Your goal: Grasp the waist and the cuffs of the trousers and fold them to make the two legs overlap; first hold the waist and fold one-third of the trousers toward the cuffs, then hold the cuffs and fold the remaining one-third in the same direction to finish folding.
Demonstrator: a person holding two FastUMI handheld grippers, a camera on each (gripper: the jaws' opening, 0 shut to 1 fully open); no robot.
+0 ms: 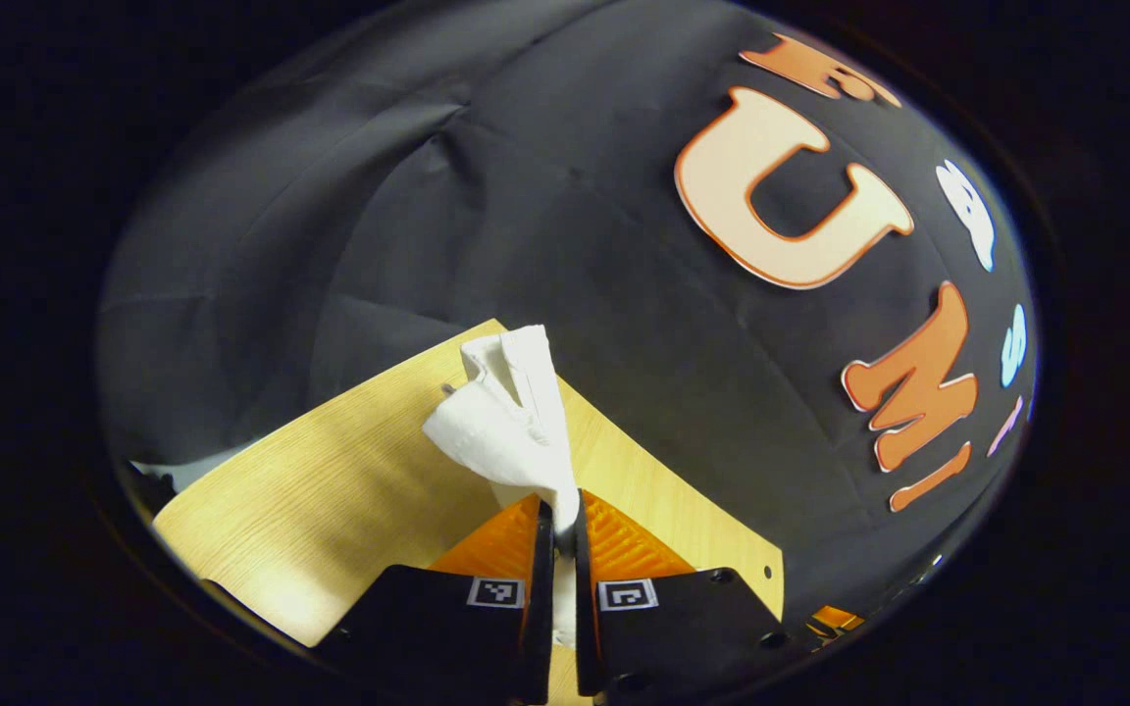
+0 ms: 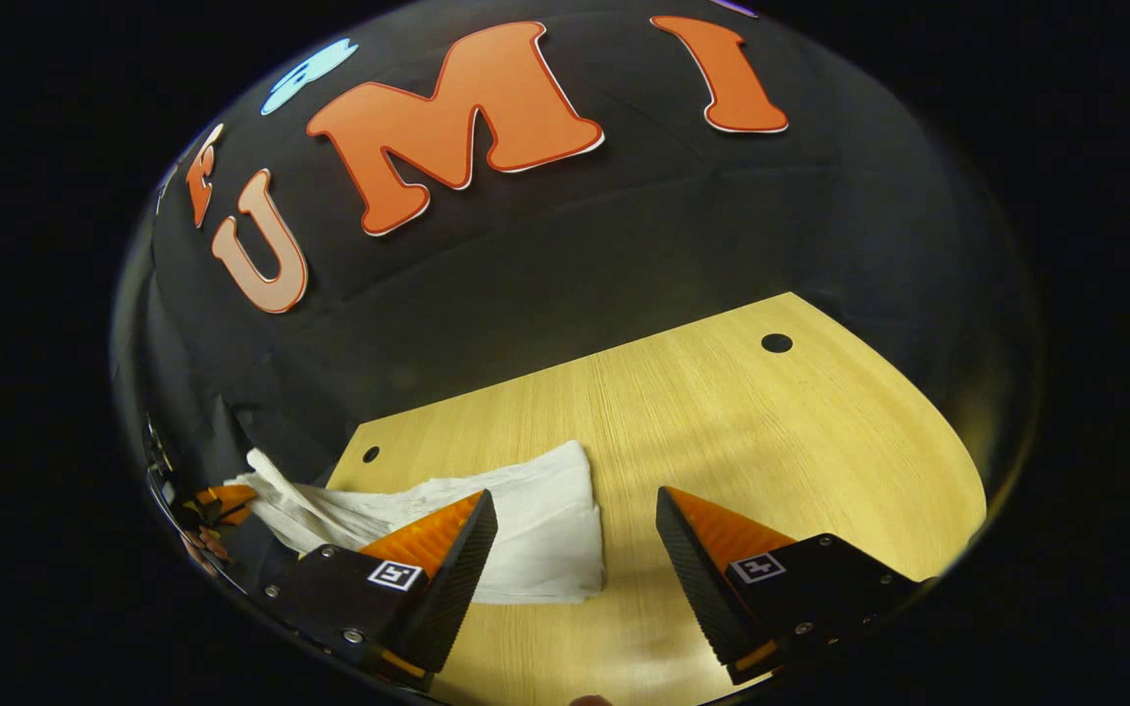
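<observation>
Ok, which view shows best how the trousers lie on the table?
The right gripper view: the white trousers lie spread on the table, one end lifted leftward. The left gripper view shows just a bunched end pinched in the left gripper.

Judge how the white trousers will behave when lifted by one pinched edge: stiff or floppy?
Probably floppy: the trousers bunch and crease above the shut left gripper. Likely light, since a small pinch holds them up. On the table they lie limp before the open right gripper.
</observation>
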